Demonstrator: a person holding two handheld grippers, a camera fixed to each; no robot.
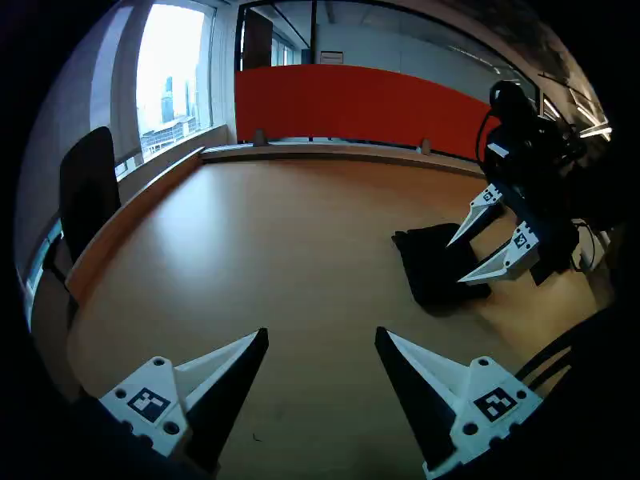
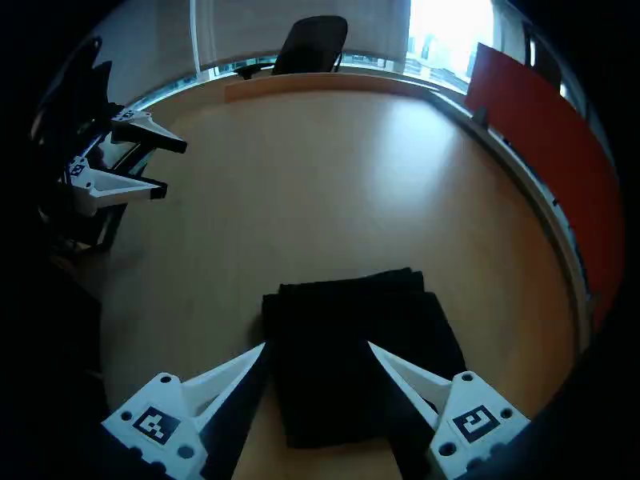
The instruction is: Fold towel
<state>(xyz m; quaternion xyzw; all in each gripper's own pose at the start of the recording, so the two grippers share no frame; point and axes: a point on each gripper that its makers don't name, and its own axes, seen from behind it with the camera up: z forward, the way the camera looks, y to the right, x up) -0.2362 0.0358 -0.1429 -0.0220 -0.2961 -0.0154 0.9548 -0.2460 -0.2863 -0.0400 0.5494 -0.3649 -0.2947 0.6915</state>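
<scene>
Wooden counter [image 2: 336,176] carries a dark towel [image 2: 344,320], seemingly folded into a layered stack already and lying right at the right tongs [image 2: 317,346], which are held apart over its near edge. It is judged soft, light and limp, so a free corner is best pinched through all layers. Farther off, the left tongs [image 1: 320,332] are likewise held apart, empty, above bare wood.

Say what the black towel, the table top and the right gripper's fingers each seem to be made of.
Towel: soft cloth, matte black; its folded layers slump at the edges. Table top: smooth, wood-look, probably laminate or veneer; it carries a soft sheen of reflected light. Right gripper's fingers: rigid white plastic, it seems, with darker inner faces.
</scene>
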